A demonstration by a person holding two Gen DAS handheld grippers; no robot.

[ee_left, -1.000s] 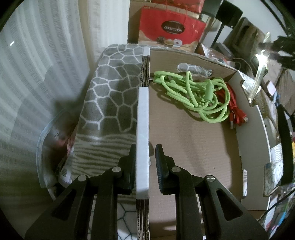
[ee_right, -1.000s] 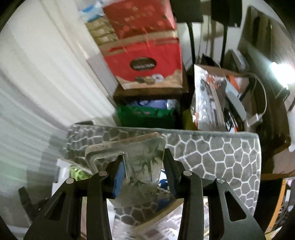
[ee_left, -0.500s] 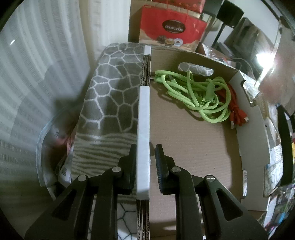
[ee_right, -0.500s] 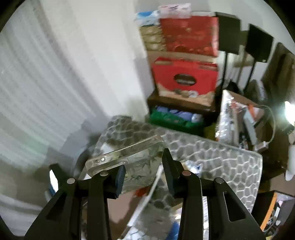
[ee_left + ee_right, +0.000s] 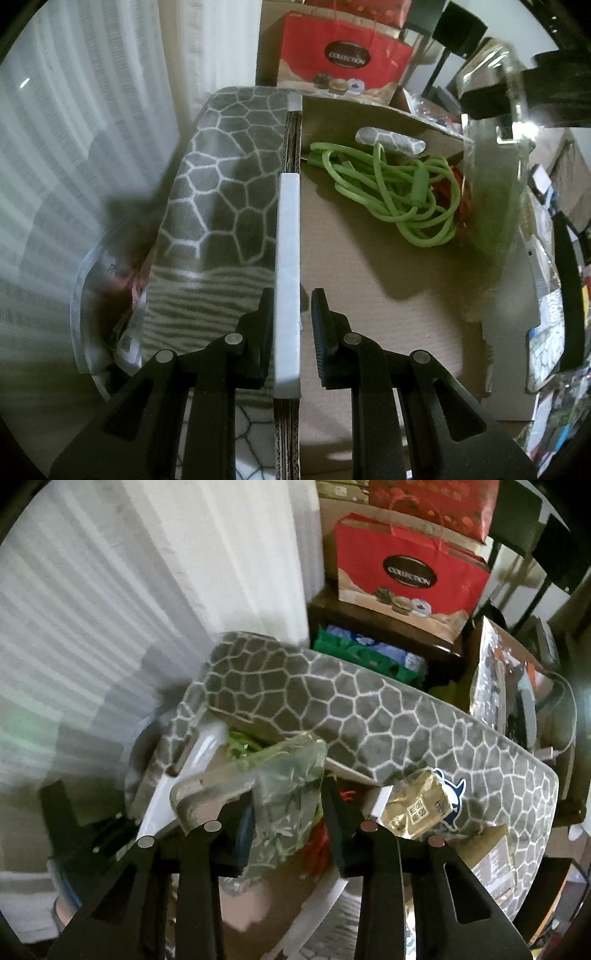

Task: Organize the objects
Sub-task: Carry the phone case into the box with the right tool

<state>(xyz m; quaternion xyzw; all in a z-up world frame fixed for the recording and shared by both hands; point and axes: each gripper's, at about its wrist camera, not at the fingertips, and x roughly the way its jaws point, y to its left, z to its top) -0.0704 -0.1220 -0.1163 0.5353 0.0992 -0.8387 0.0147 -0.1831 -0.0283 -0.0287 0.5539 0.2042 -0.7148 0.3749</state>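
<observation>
Right jaws clamp clear bamboo-print phone case [image 5: 284,794] | left jaws straddle box wall [image 5: 288,295], ungripped

We see the cardboard box [image 5: 369,295] on the patterned blanket [image 5: 229,192]. Cable bundle [image 5: 399,192] lies in its far right corner. Gift bag [image 5: 343,62] stands behind the box; curtain [image 5: 74,129] hangs left.

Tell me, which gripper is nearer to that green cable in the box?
Probably the right gripper: it holds a clear phone case above the box's far end, close over the green cable. The left gripper straddles the box wall at the near end.
</observation>
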